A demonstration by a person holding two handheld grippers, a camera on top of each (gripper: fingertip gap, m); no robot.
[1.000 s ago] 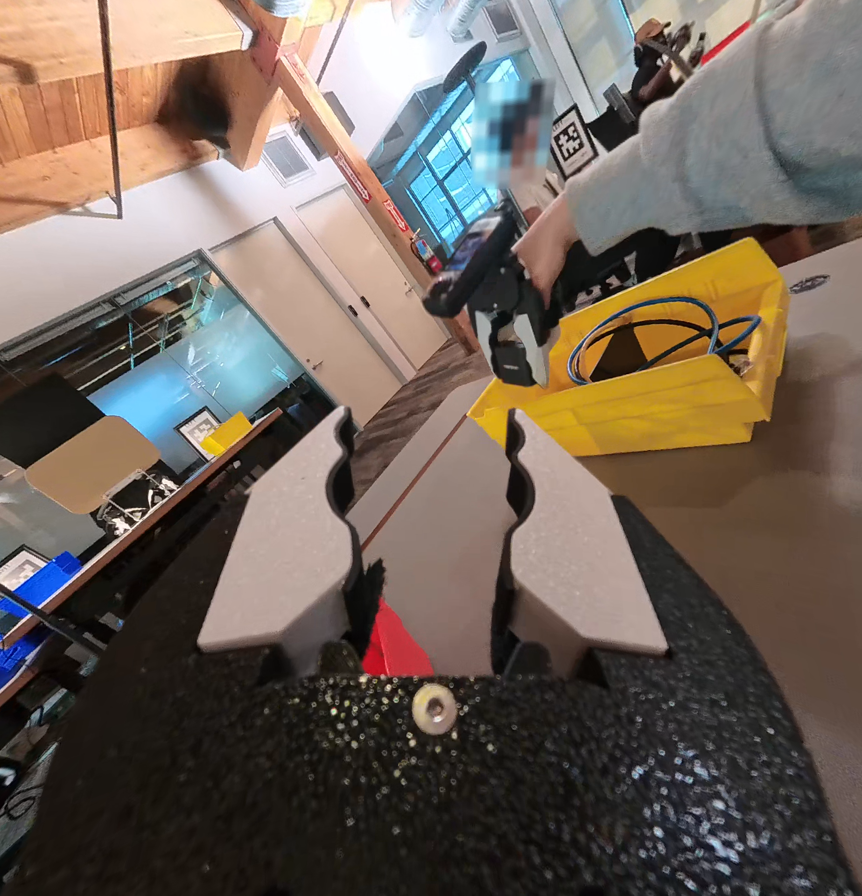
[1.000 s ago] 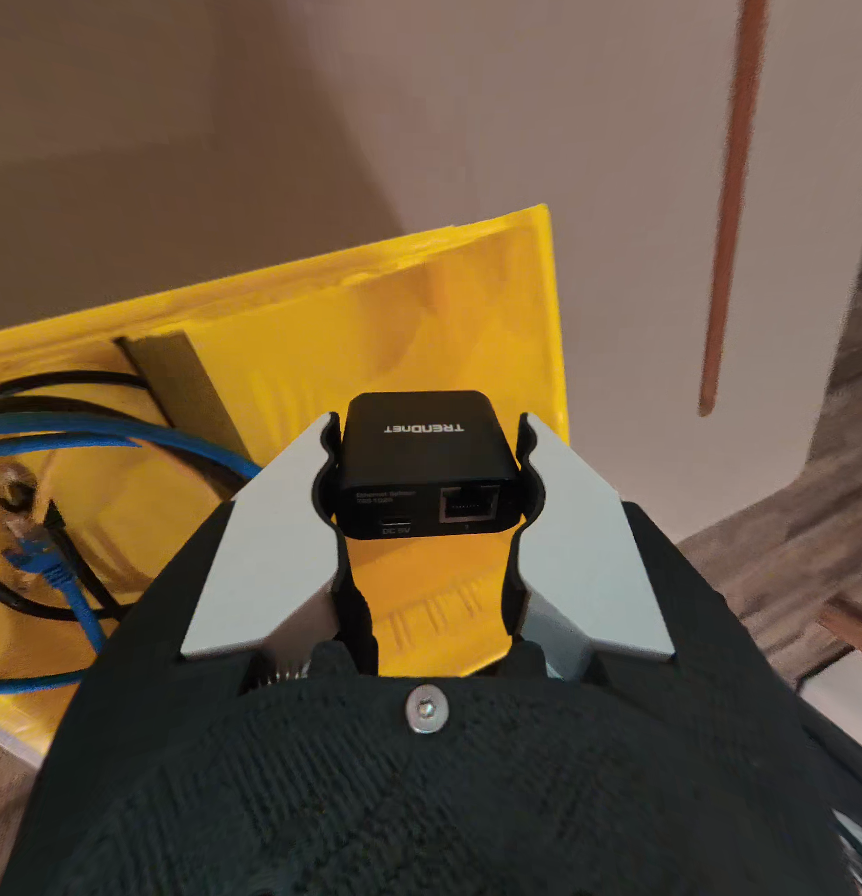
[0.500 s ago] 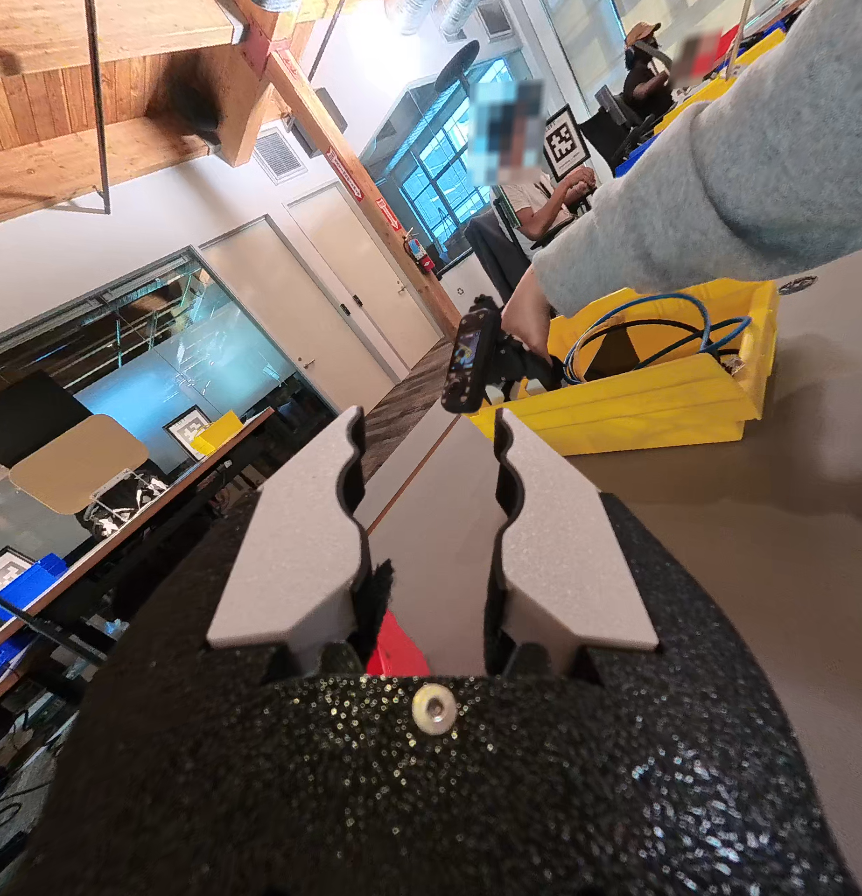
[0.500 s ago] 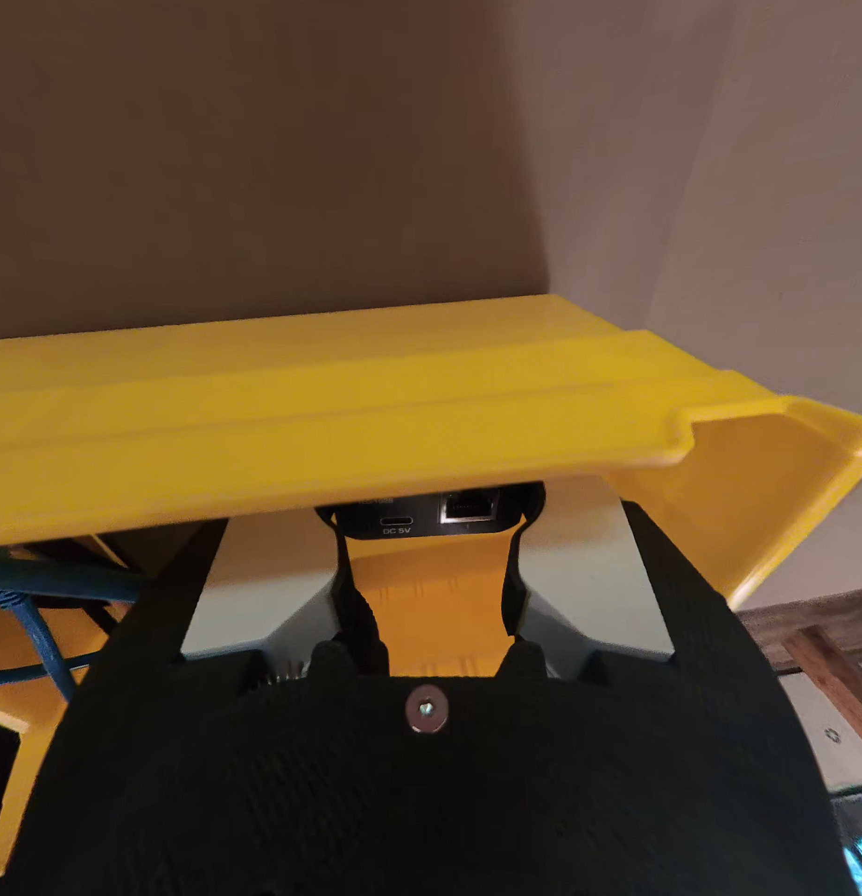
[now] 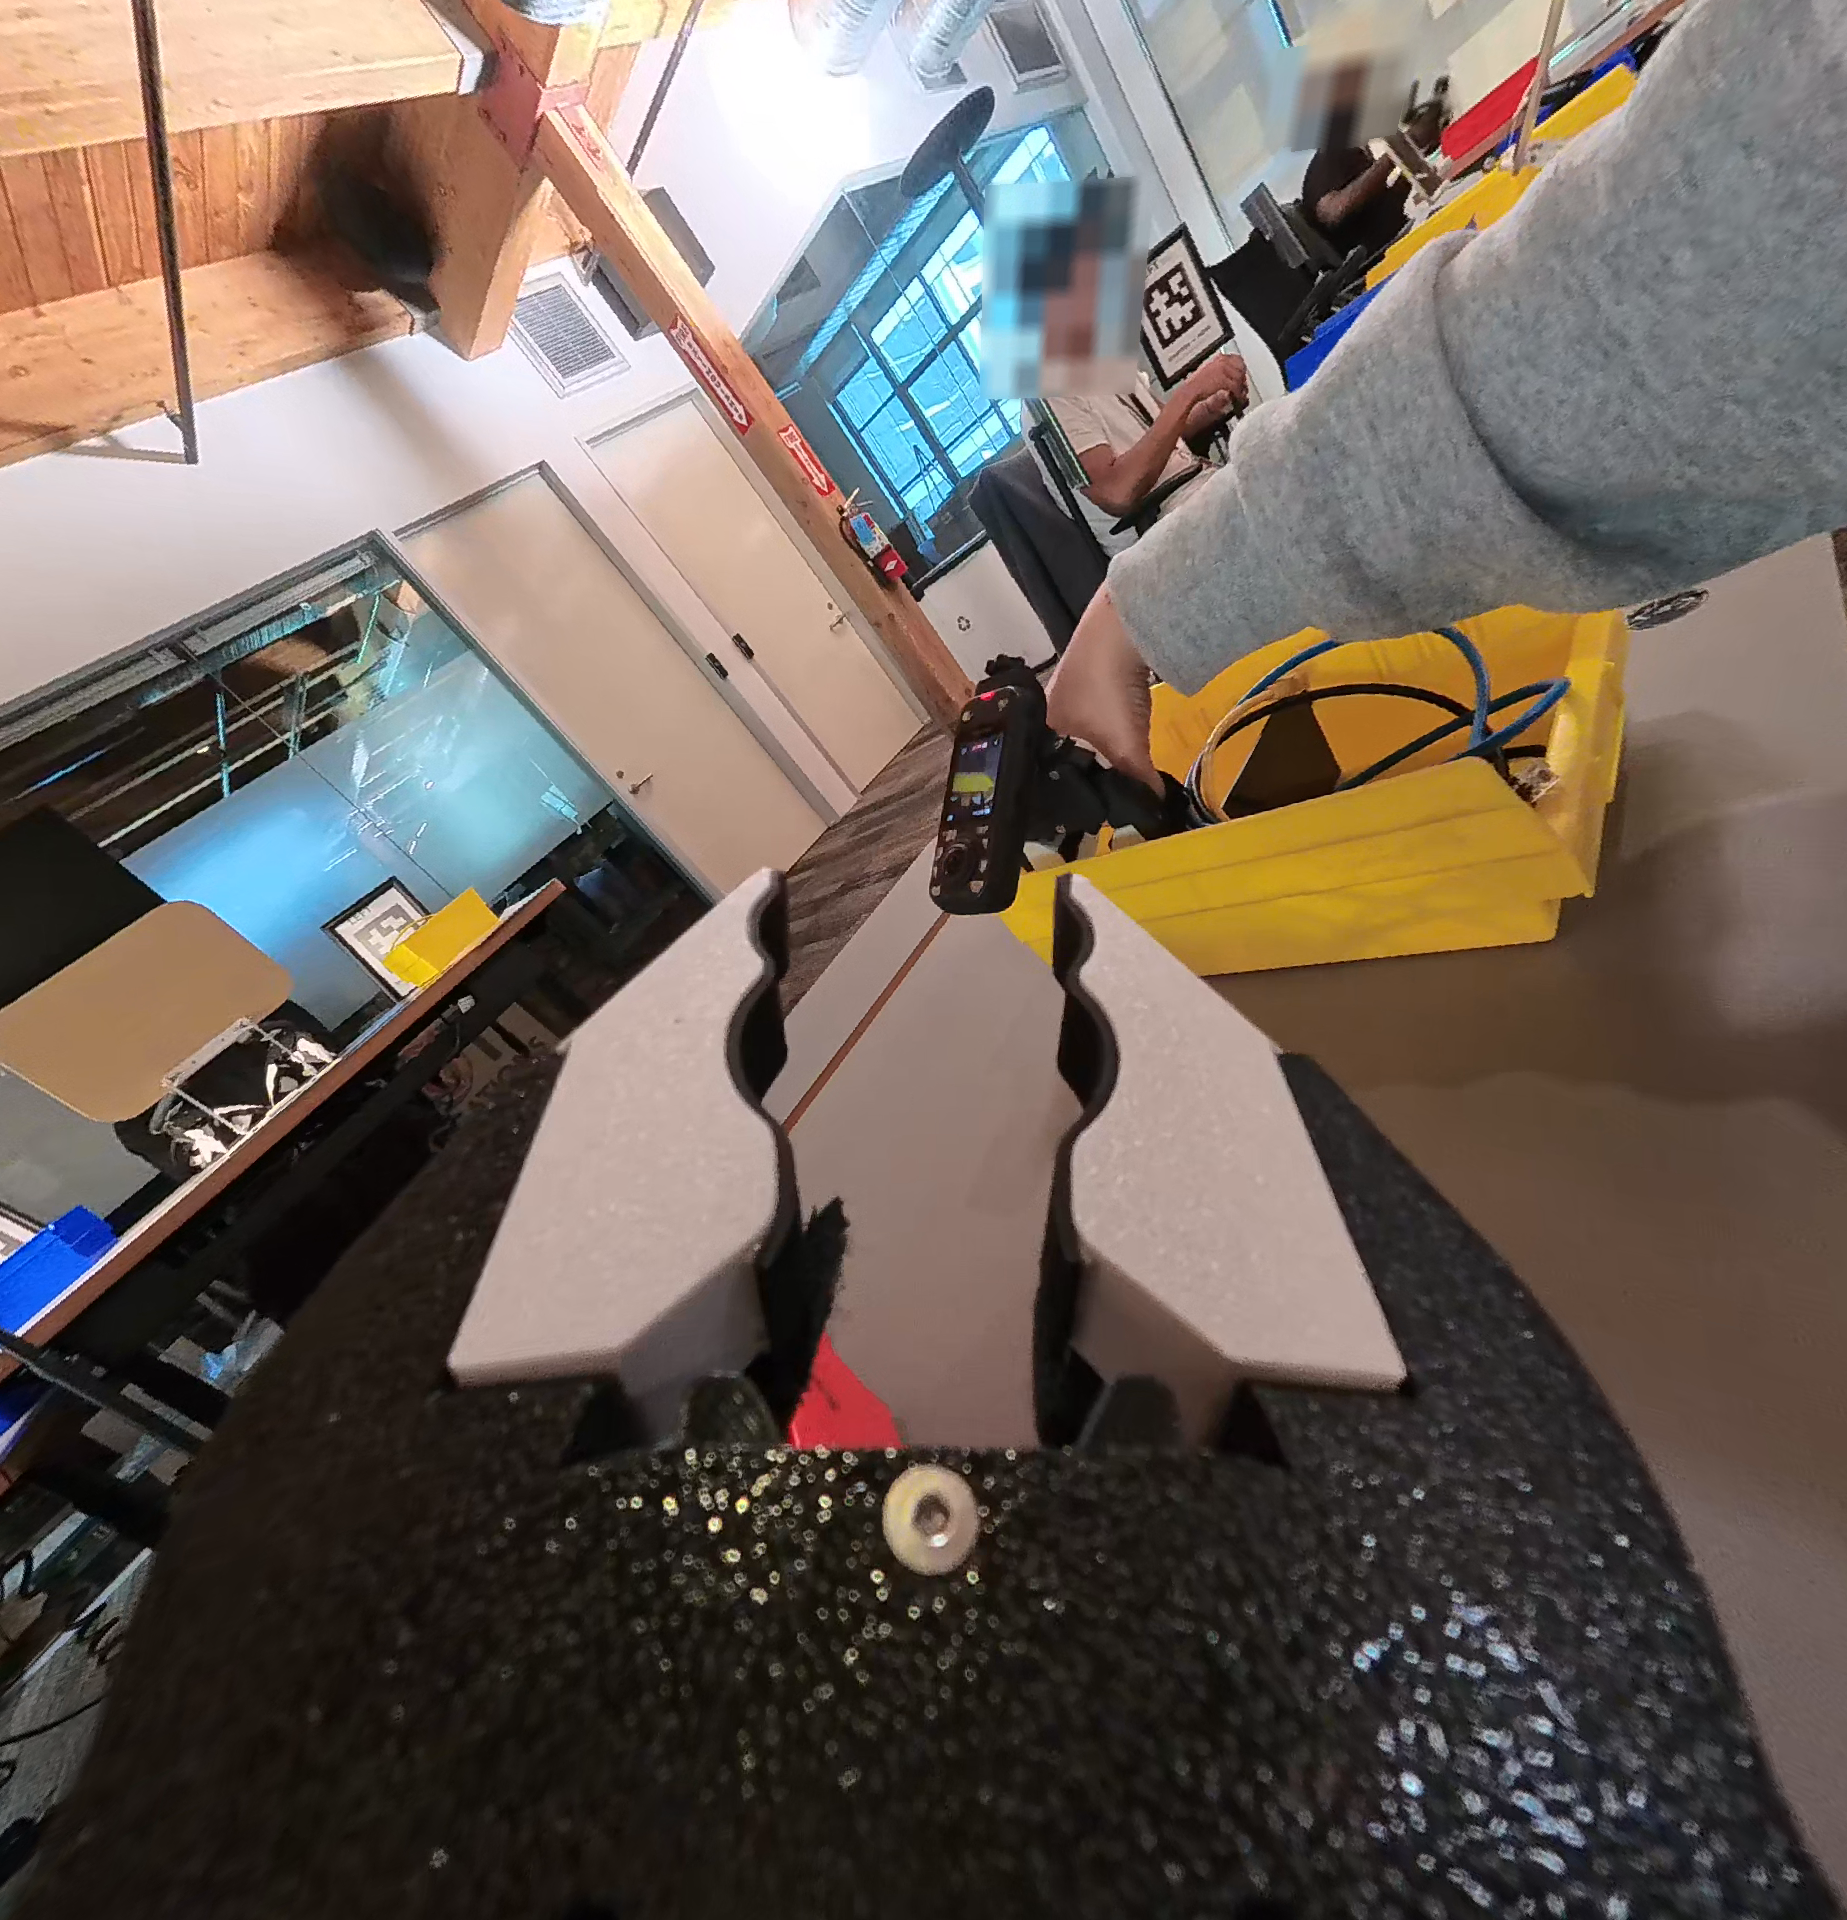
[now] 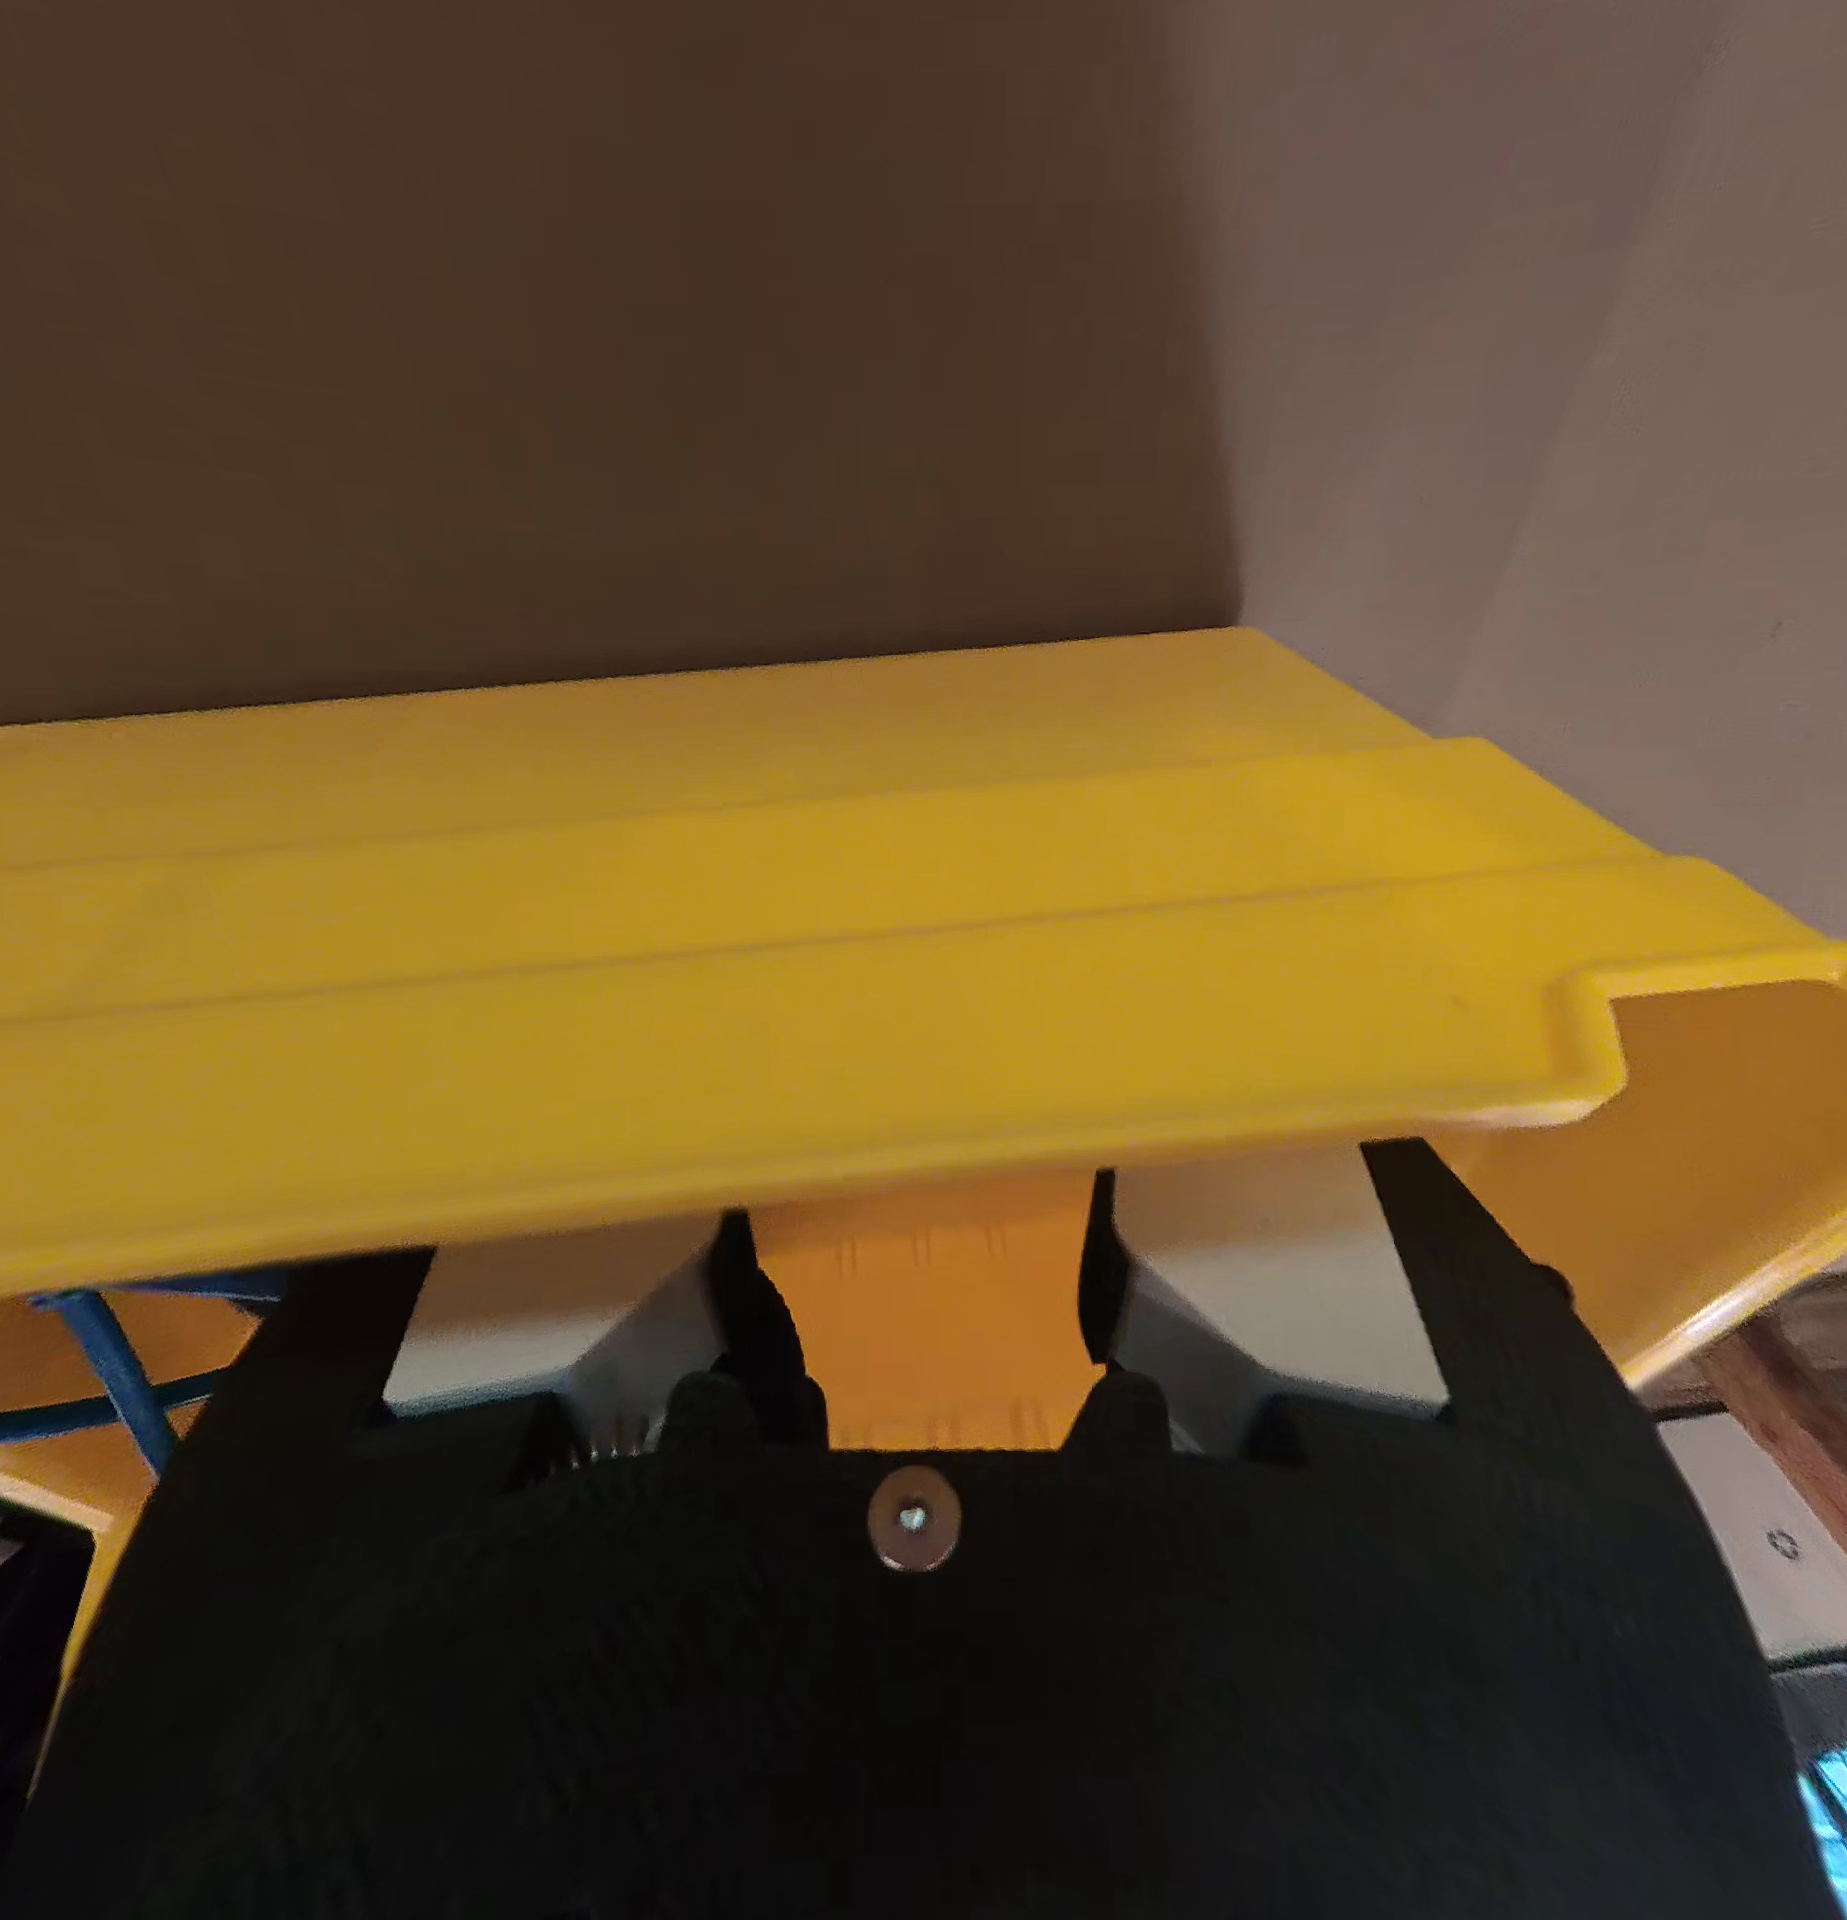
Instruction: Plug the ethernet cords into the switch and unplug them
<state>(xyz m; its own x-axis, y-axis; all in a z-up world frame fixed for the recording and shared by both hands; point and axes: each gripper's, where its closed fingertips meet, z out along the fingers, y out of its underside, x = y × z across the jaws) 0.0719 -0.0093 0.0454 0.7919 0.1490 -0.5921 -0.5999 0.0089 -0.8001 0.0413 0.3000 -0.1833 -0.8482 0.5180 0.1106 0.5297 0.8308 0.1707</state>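
The yellow bin (image 5: 1314,883) stands on the brown table (image 5: 1521,1195) and holds coiled blue ethernet cords (image 5: 1480,707) and black ones (image 5: 1241,707). My left gripper (image 5: 914,904) is open and empty, low over the table, short of the bin. My right gripper (image 5: 1085,800), held by a hand in a grey sleeve (image 5: 1521,416), reaches down into the bin's left end. In the right wrist view its fingers (image 6: 628,1309) pass under the bin's wall (image 6: 898,987). The wall hides the fingertips and the black switch. The jaws stand as far apart as when they gripped it. A blue cord (image 6: 119,1371) shows at the left.
The table's far edge and a seam (image 5: 867,1018) run just past my left fingertips, with wooden floor beyond. A long bench (image 5: 275,1101) with blue bins stands at the left. A seated person (image 5: 1137,457) is at the back. Tip to tip, the grippers are about 40 centimeters apart.
My right gripper has gone lower into the bin with the switch, so the bin wall now hides the switch. My left gripper has tilted slightly and stays open.
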